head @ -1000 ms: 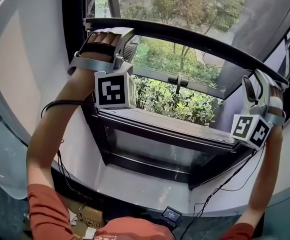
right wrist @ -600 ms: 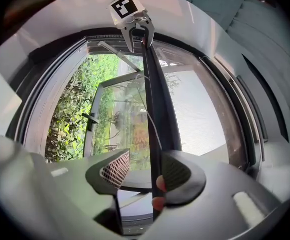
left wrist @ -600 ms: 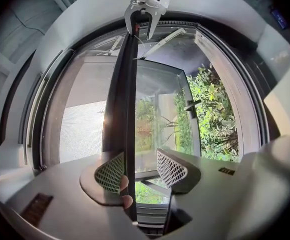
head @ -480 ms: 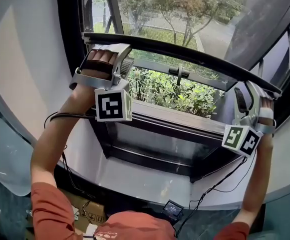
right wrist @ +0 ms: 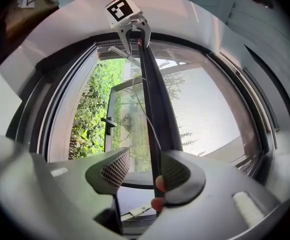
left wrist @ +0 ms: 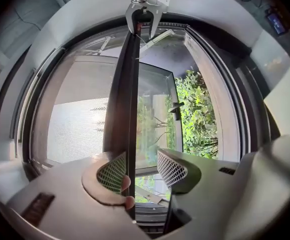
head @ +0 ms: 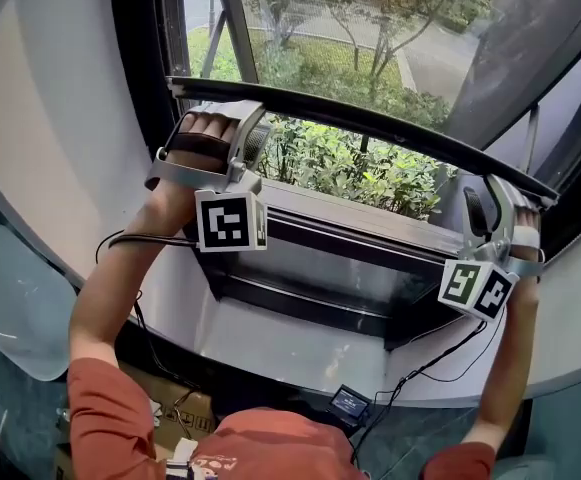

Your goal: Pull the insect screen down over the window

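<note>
Lower now, seemingly: one screen bar (head: 370, 130)

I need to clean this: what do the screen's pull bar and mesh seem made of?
Pull bar: probably coated metal, dark satin, with straight crisp edges and a soft sheen.
Insect screen mesh: fine grey woven net, perhaps fibreglass or plastic; a tiny grid shows and daylight passes through.

Daylight comes in through the dark window frame (head: 138, 68) across the top, with green shrubs (head: 370, 173) outside at centre. A pale wall (head: 40, 118) fills the upper left, and a white sill (head: 290, 348) sits lower centre.
</note>
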